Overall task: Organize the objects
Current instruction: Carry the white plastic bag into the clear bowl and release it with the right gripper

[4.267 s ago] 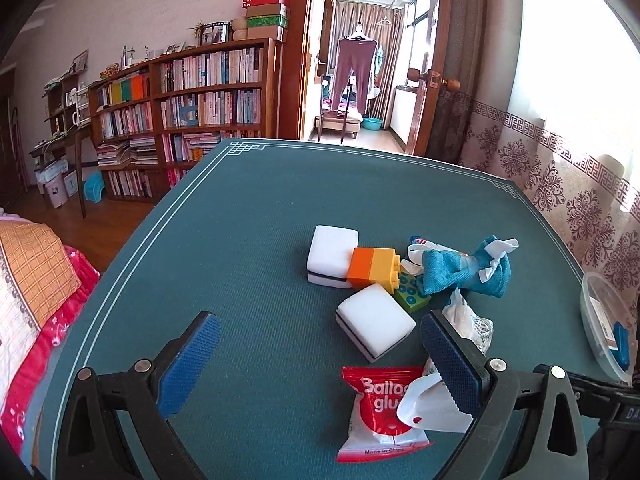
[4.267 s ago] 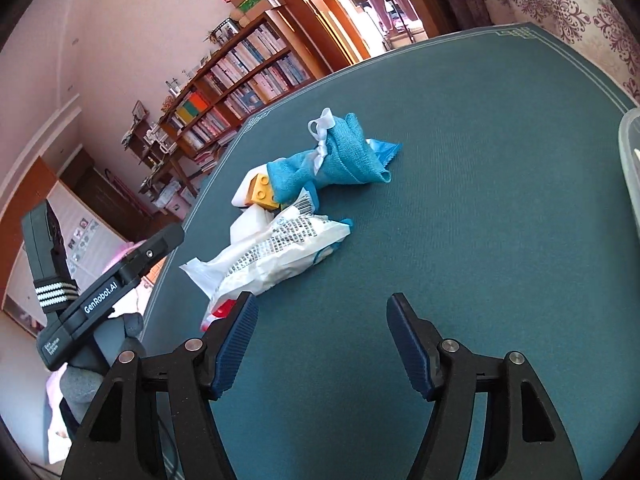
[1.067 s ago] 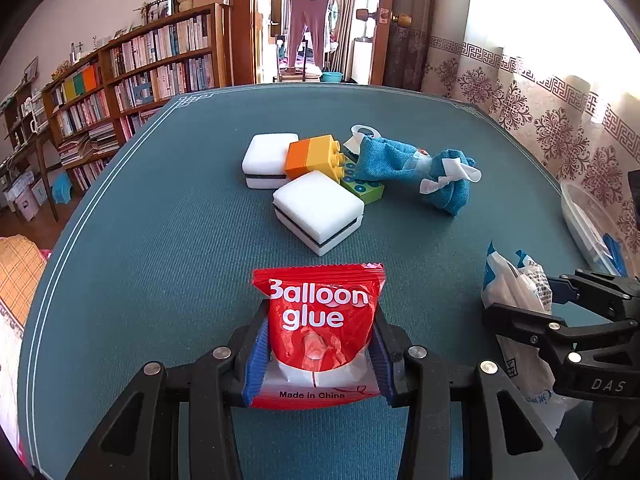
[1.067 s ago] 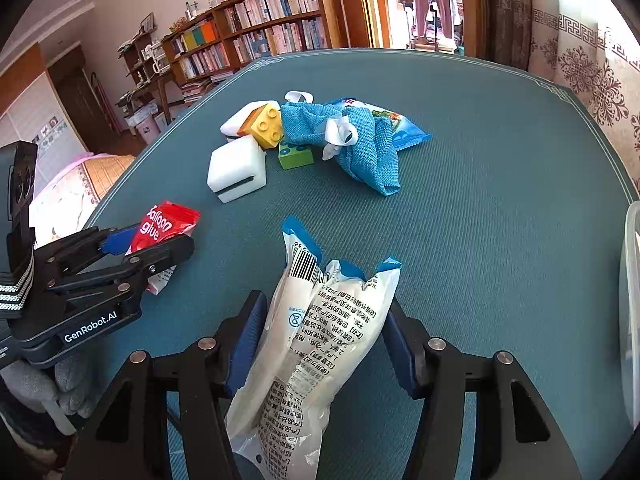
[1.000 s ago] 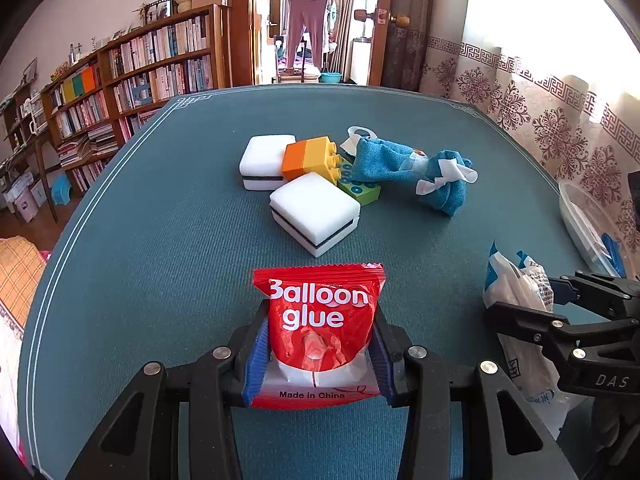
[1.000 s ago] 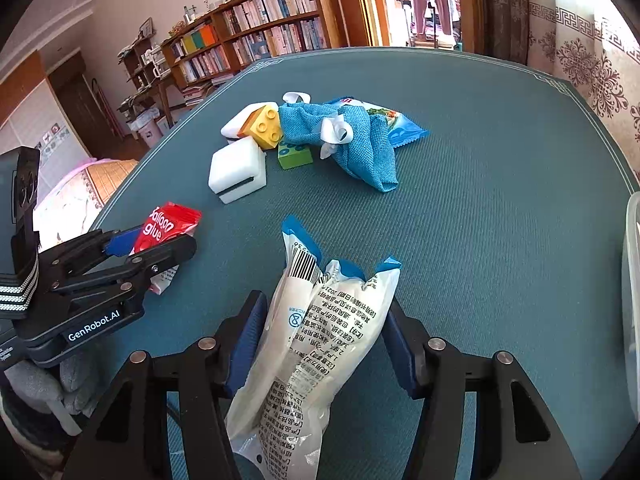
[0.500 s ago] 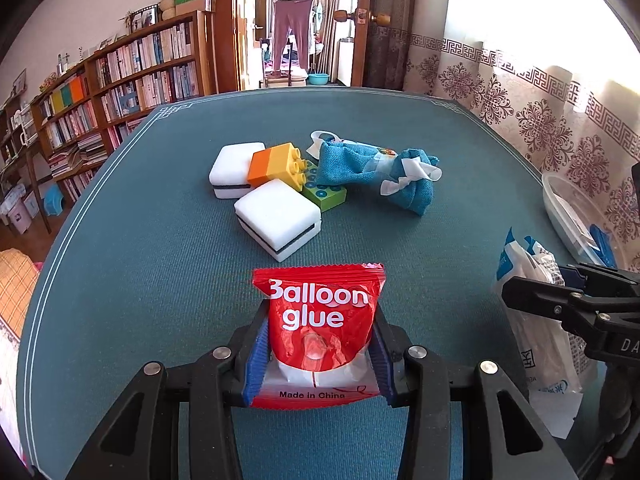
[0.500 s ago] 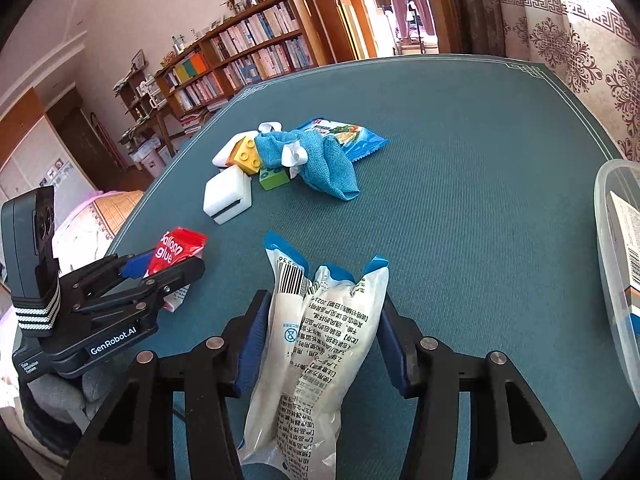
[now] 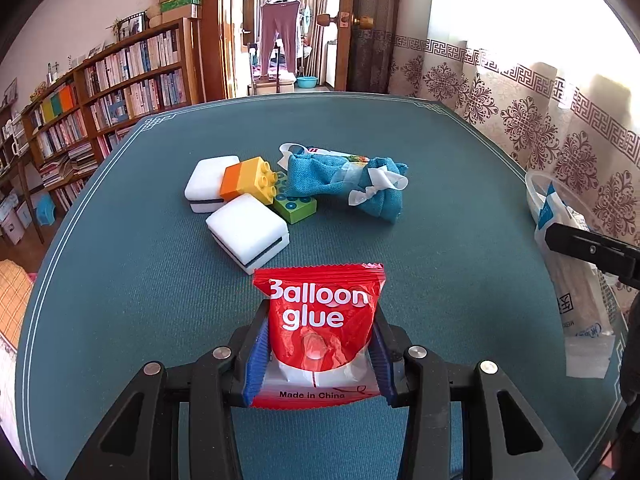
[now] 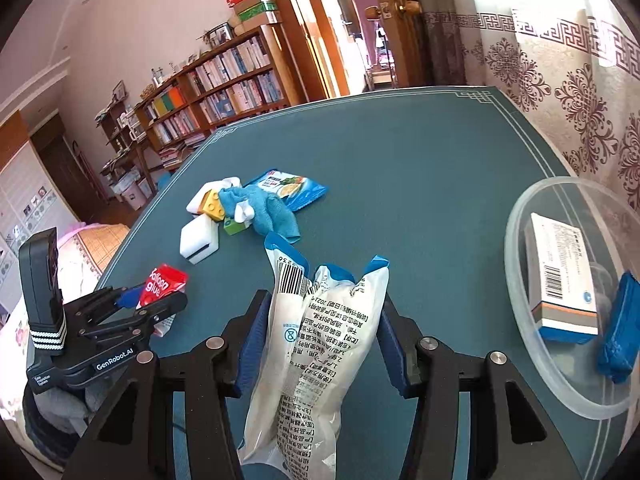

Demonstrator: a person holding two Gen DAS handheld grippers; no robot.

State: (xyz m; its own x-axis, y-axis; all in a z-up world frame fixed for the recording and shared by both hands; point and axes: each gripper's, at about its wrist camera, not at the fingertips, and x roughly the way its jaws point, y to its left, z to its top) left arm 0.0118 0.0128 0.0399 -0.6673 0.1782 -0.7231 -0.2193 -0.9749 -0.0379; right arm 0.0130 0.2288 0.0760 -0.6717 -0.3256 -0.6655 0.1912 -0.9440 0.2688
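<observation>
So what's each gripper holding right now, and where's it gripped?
The left gripper pinches the red balloon glue packet by its lower sides. The right gripper clamps the white printed bag across its middle.

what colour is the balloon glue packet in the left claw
Red with white lettering and a white lower part; the balloon glue packet shows best in the left wrist view.

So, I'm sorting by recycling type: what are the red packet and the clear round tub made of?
The red "Balloon glue" packet looks like glossy plastic film: crinkled, with a serrated top seam. The clear round tub seems to be translucent, semi-rigid plastic; its contents show through the wall.
</observation>
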